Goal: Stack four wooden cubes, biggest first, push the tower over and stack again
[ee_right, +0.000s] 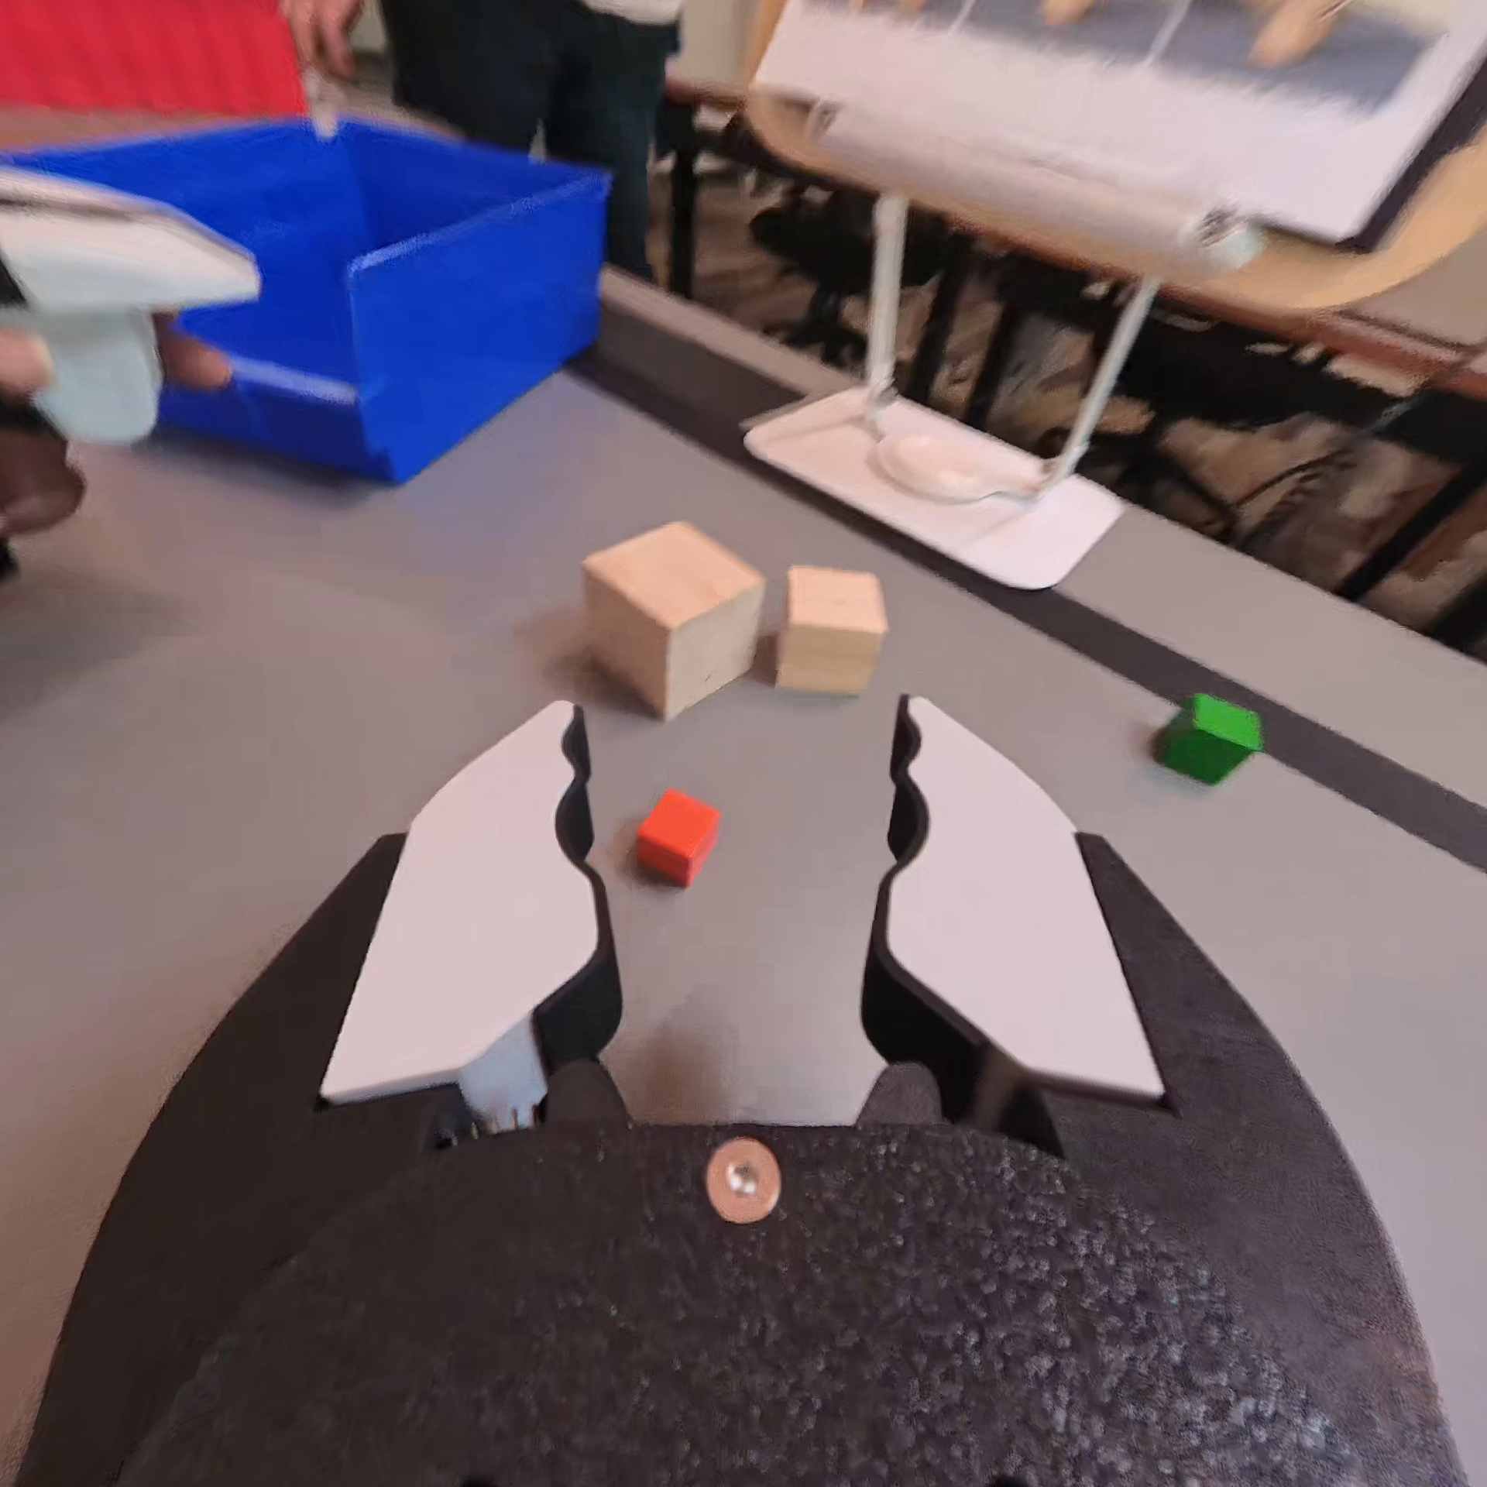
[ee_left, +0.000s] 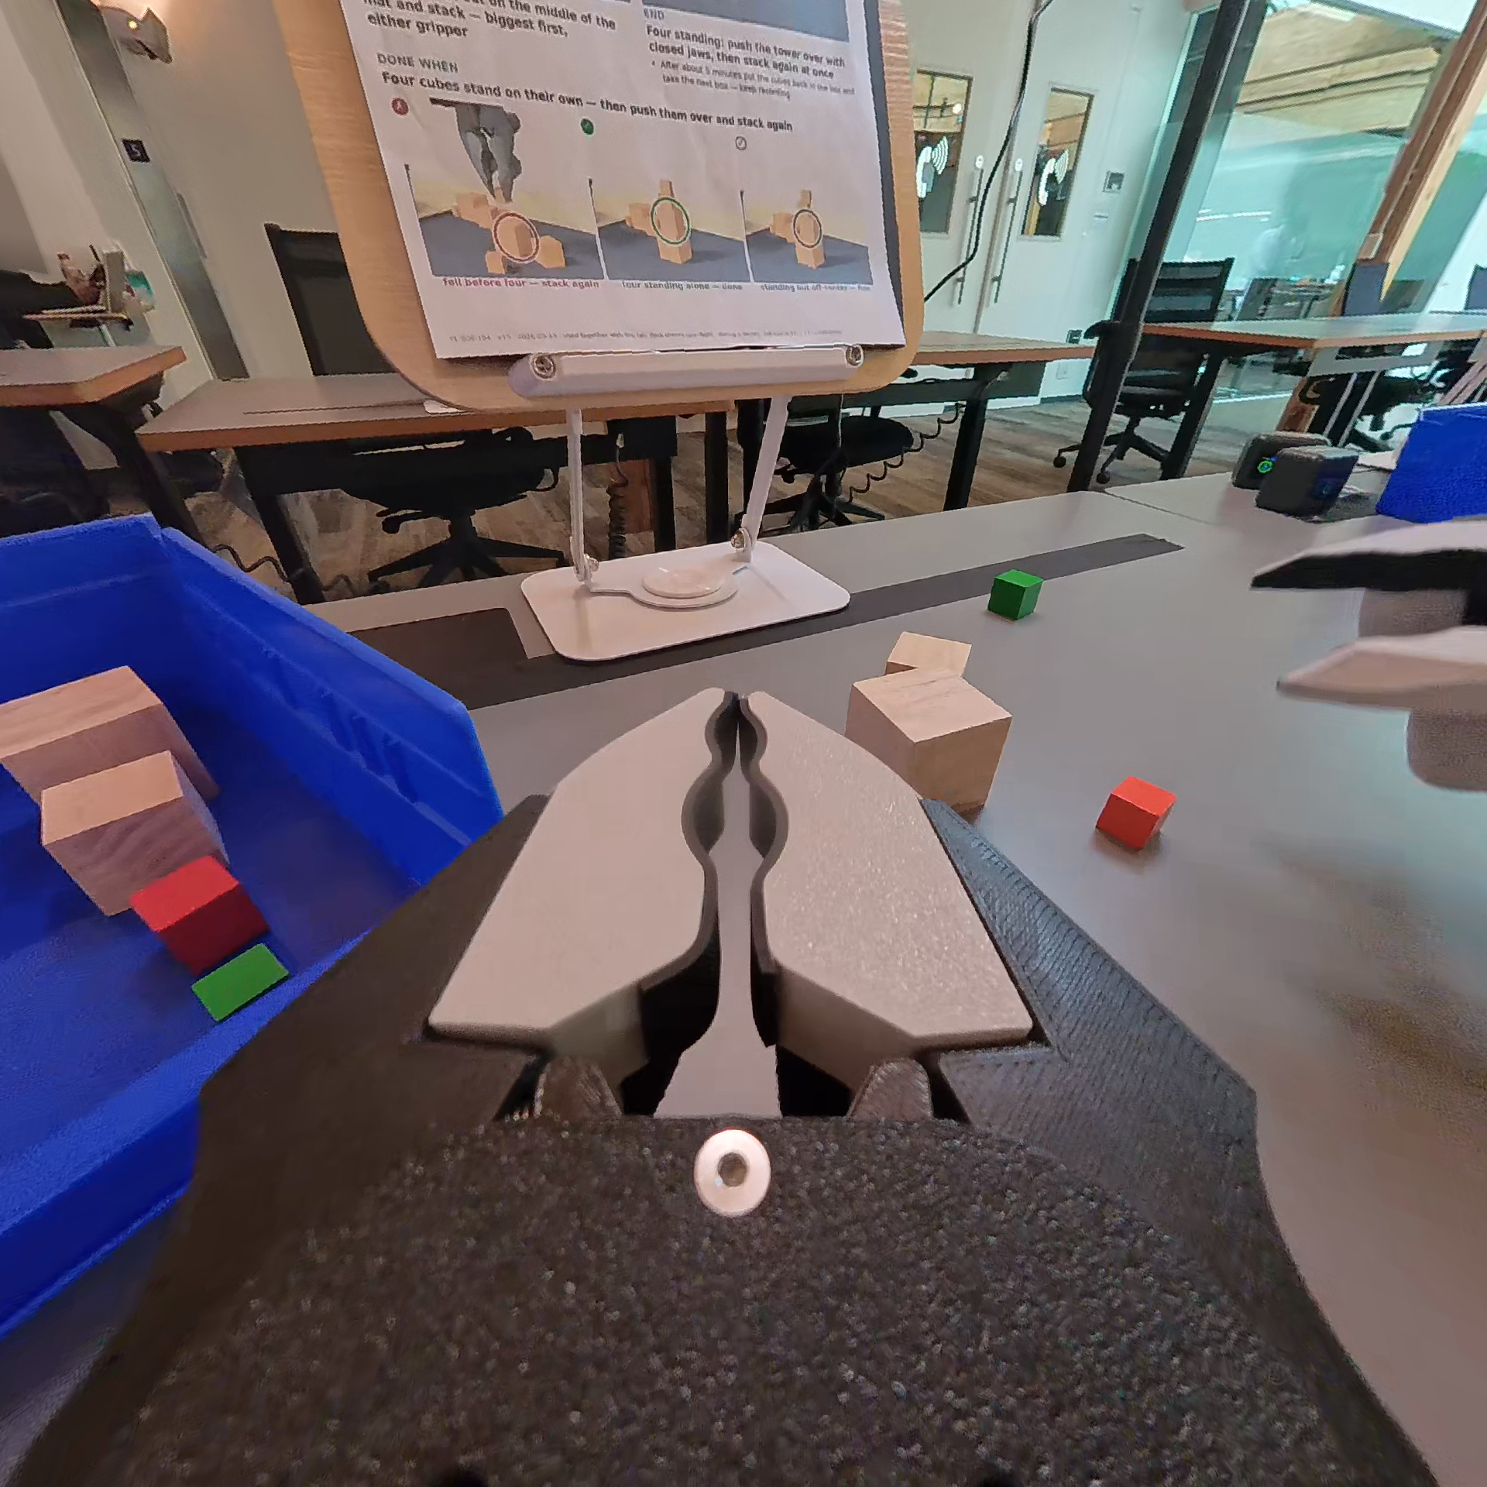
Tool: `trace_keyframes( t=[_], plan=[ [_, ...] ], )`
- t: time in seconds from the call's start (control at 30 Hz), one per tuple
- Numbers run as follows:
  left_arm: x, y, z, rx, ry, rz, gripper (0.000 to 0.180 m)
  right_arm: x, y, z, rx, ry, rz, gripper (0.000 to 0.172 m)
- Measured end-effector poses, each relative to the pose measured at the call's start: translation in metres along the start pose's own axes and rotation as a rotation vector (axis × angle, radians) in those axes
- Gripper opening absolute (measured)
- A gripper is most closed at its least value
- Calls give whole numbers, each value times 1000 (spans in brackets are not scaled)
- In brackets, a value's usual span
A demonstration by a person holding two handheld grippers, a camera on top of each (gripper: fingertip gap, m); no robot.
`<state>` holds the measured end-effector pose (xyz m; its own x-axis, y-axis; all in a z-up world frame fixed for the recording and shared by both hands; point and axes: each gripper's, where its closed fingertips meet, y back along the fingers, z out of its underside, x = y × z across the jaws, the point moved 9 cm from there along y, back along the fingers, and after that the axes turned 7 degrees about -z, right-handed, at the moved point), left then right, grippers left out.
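- While the left gripper (ee_left: 736,708) is being held clenched, its two light grey fingertips pressed together on nothing, it is being kept over the grey tabletop (ee_left: 1207,925), between a blue plastic bin (ee_left: 338,724) on its left and a large pale wooden cube (ee_left: 929,736) just beside its right finger.
- A smaller pale wooden cube (ee_left: 927,653) is being shown right behind the large one, close against it; whether they touch cannot be told.
- A small red cube (ee_left: 1134,811) is lying farther right on the tabletop, and a small green cube (ee_left: 1015,594) is resting near a dark strip (ee_left: 1086,563) by the white base of a document stand (ee_left: 684,599).
- Inside the blue plastic bin, two pale wooden blocks (ee_left: 121,821), a red block (ee_left: 201,909) and a green block (ee_left: 240,980) are being kept together.
- The right gripper (ee_right: 739,712) is being held released, its fingers (ee_right: 499,885) spread wide with nothing gripped.
- The small red cube (ee_right: 678,837) is being framed between the spread fingers, nearer the left one, on the tabletop and apart from both pads.
- Beyond the fingertips, the large pale wooden cube (ee_right: 672,615) and the smaller pale wooden cube (ee_right: 833,628) are standing side by side; the small green cube (ee_right: 1209,739) is lying well to the right.
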<state>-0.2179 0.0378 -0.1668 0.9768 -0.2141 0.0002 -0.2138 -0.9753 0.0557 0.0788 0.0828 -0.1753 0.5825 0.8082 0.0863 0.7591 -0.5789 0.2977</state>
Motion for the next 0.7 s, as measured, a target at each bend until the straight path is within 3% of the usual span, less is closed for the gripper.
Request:
trace_keyframes(
  t=[0.27, 0.47, 0.7],
  plan=[
    [0, 0, -1, 7, -24, -5, 0, -13, -50, 6, -194, 162, -241, 80],
    [0, 0, -1, 4, -26, 6, 0, 3, -102, -18, -361, 292, -376, 90],
    [-2, -4, 2, -15, -22, 25, 0, 15, -144, -33, -623, 433, -504, 87]
  ],
)
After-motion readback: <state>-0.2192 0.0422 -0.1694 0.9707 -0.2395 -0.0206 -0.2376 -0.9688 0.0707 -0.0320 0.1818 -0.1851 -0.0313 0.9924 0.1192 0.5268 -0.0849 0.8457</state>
